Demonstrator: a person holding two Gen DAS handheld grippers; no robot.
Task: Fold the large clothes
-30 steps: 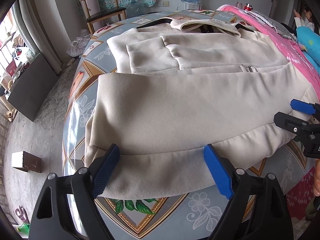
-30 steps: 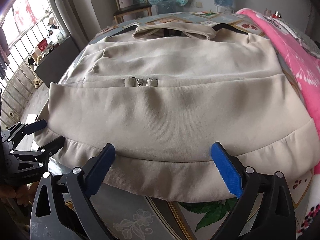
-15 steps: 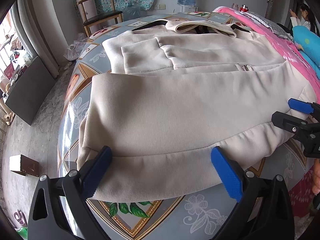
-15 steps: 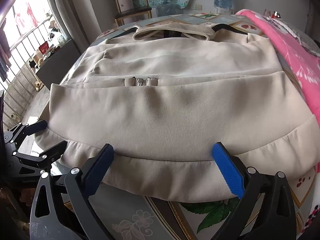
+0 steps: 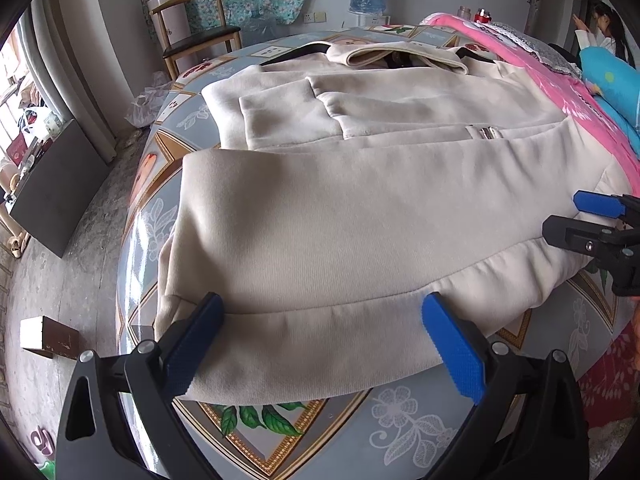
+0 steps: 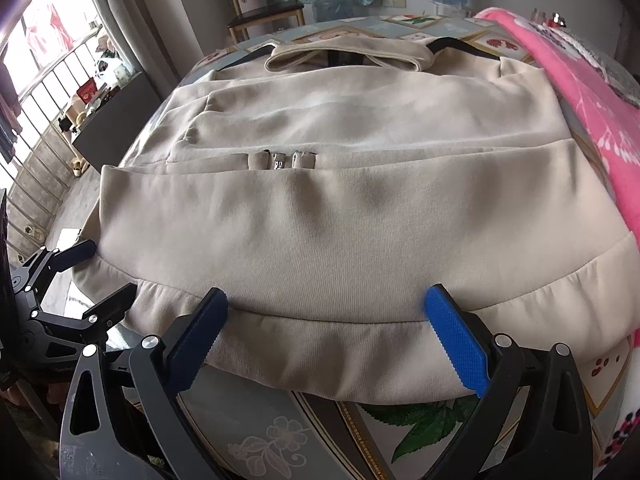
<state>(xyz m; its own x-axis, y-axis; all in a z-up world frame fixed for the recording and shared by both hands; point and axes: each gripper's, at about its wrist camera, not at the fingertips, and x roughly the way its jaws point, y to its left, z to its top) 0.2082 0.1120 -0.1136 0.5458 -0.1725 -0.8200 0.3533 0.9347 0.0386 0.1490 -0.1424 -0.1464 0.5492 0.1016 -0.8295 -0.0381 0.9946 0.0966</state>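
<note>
Left wrist view: left tool (image 5: 322, 340) w/ jaws wide apart, nothing pinched — blue pads sit over the hem of the beige hoodie (image 5: 360, 208). Hoodie lies flat on the patterned desk (image 5: 360, 432), bottom half folded up. Right tool (image 5: 588, 220) at 3 o'clock by hem corner.

Right wrist view: right tool (image 6: 326, 332) also spread, empty, straddling hem of hoodie (image 6: 340, 220). Left tool (image 6: 92, 276) at 9 o'clock — pink blanket (image 6: 592, 120) at 2 o'clock.

Soft daylight is admitted from a window (image 6: 48, 52) at the upper left of both views, slightly overexposed. Faint shadows are cast on the cream garment (image 5: 360, 208). Fisheye curvature and dark corners are seen; focus is sharp.
</note>
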